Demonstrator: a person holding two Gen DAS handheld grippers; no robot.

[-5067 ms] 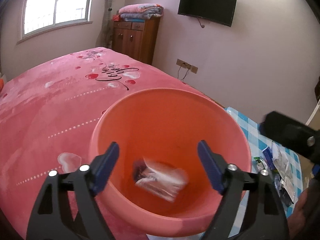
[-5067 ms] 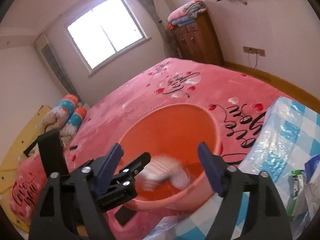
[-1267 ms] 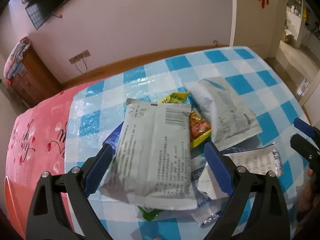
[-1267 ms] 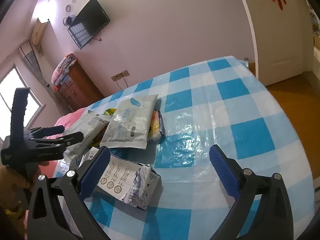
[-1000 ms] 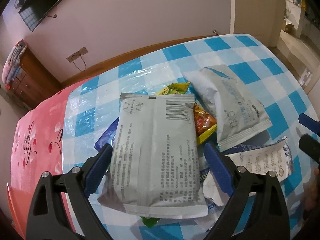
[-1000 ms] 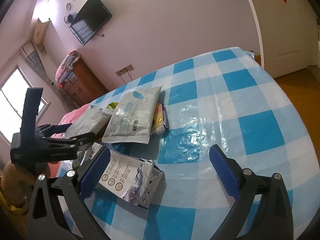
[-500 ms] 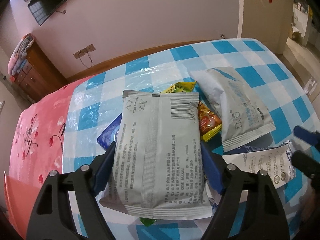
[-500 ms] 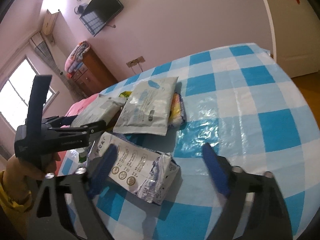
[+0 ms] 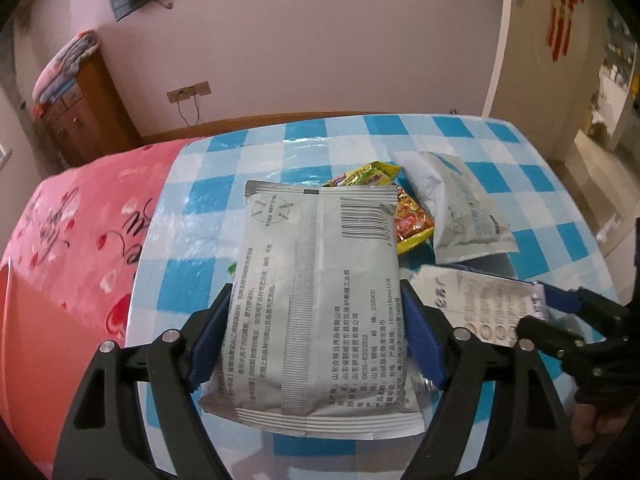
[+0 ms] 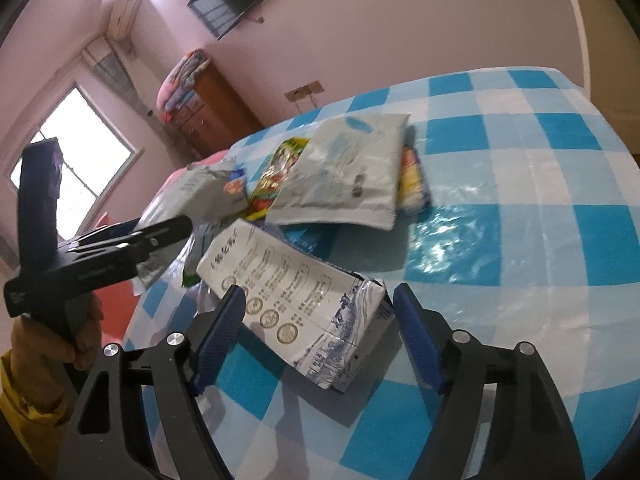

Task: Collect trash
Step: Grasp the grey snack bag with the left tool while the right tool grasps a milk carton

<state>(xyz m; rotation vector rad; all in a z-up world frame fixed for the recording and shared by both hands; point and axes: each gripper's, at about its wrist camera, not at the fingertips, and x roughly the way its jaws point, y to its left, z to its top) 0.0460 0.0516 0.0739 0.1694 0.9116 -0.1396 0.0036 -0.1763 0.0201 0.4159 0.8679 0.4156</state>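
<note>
My left gripper (image 9: 316,340) is shut on a grey wipes pack (image 9: 320,280), its blue pads pressing on both long edges, and holds it just above the blue checked table (image 9: 260,160). In the right wrist view the left gripper (image 10: 176,228) carries that pack (image 10: 200,188) at the left. My right gripper (image 10: 316,332) straddles a flattened white milk carton (image 10: 296,300) lying on the table (image 10: 540,200). Its jaws are closing, and a small gap still shows at the right pad. The left wrist view has the right gripper (image 9: 548,316) at the carton (image 9: 476,300).
Another grey pack (image 9: 460,216) and a yellow snack wrapper (image 9: 408,220) lie behind, also in the right wrist view as pack (image 10: 348,176) and wrapper (image 10: 276,176). An orange tub (image 9: 24,340) stands on the pink bed (image 9: 80,220) at the left. A hand in a yellow sleeve (image 10: 24,384) holds the left gripper.
The left jaws closed onto the grey pack and raised it off the pile. The right gripper came down toward the milk carton while its jaws narrowed around it.
</note>
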